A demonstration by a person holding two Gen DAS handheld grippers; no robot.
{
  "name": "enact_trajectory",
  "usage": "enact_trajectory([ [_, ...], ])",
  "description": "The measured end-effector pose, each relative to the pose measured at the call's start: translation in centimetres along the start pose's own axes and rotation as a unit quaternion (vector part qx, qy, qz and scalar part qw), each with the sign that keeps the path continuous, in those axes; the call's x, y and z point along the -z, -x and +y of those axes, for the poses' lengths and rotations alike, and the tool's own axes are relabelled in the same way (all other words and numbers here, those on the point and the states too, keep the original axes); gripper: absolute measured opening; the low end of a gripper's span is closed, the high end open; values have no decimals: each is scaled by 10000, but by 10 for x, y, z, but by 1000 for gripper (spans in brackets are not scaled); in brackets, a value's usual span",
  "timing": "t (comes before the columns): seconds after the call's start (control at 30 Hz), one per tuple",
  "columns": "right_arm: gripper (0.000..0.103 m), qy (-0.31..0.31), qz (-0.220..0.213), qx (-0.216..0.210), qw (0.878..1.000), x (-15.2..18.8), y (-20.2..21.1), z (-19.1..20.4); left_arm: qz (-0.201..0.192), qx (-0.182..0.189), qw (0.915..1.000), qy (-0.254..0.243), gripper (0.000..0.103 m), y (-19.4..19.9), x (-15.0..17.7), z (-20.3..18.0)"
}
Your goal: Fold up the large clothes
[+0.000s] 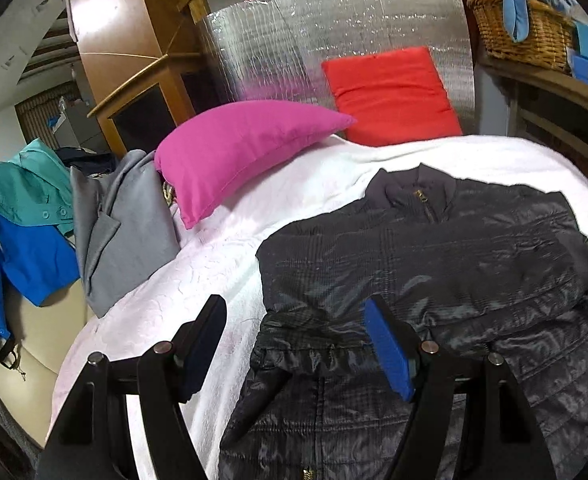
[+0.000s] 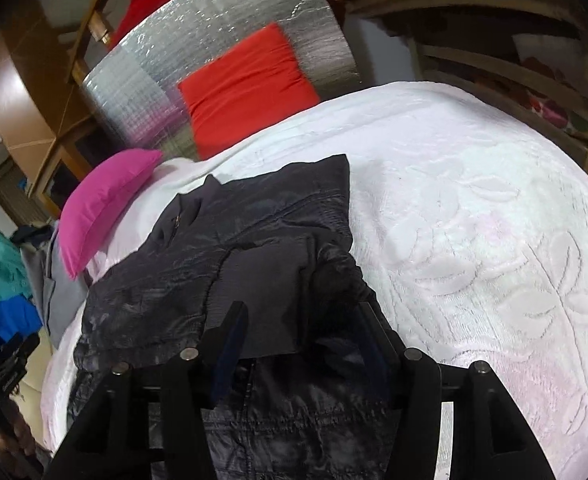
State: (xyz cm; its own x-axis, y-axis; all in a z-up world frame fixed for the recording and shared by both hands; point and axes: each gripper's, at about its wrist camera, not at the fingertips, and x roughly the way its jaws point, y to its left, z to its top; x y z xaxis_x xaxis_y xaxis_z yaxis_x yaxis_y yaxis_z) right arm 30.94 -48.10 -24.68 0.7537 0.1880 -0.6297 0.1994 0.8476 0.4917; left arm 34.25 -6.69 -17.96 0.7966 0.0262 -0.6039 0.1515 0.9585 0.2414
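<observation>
A: What fills the frames?
B: A white bedspread [image 1: 222, 248], then a silver foil panel [image 1: 333, 40] at the top. A pink cushion [image 1: 238, 152] sits centre-left, an orange cushion [image 1: 393, 96] against the foil; grey, teal and blue garments are piled at far left.
A: Containers?
B: A wicker basket [image 1: 521, 32], upper right, holds blue cloth.
A: The black jacket [image 1: 433, 264]?
B: Spread centre-right, shiny, quilted, zipped, one sleeve folded across.
A: Grippers?
B: The left gripper [image 1: 297, 344] is spread wide, gripping nothing. The right gripper [image 2: 301, 344] is parted around the sleeve, pads apparently clear.
</observation>
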Motion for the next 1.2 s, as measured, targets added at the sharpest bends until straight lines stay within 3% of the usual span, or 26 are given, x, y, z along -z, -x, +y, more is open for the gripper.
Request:
enact_trajectory([
  [0.07, 59, 23, -65, 57, 10000, -3, -1, 1, -37, 47, 10000, 39, 73, 4, -1, 0],
  [0.17, 45, 35, -97, 110, 9999, -12, -6, 10, -106, 80, 9999, 57, 73, 11, -3, -2],
  [0.33, 44, 140, 4, 232, 9996, -22, -23, 26, -164, 156, 9997, 51, 73, 15, -4, -7],
  [0.53, 45, 98, 590, 492, 9970, -21, -59, 24, -196, 139, 9997, 22, 73, 18, -4, -10],
  [0.9, 47, -37, 107, 42, 9999, -20, -6, 2, -176, 72, 9998, -18, 75, 19, -2, -5],
  [1.03, 66, -355, 105, -114, 9993, -23, -1, -16, 264, 386, 9988, 169, 79, -7, 3, 14],
  [1.13, 67, -731, 178, -372, 9965, -26, -7, -33, 776, 686, 9931, 548, 80, -41, 8, 45],
  [1.2, 69, -948, 209, -562, 9937, -30, -14, -44, 1133, 701, 9871, 889, 80, -67, 11, 72],
])
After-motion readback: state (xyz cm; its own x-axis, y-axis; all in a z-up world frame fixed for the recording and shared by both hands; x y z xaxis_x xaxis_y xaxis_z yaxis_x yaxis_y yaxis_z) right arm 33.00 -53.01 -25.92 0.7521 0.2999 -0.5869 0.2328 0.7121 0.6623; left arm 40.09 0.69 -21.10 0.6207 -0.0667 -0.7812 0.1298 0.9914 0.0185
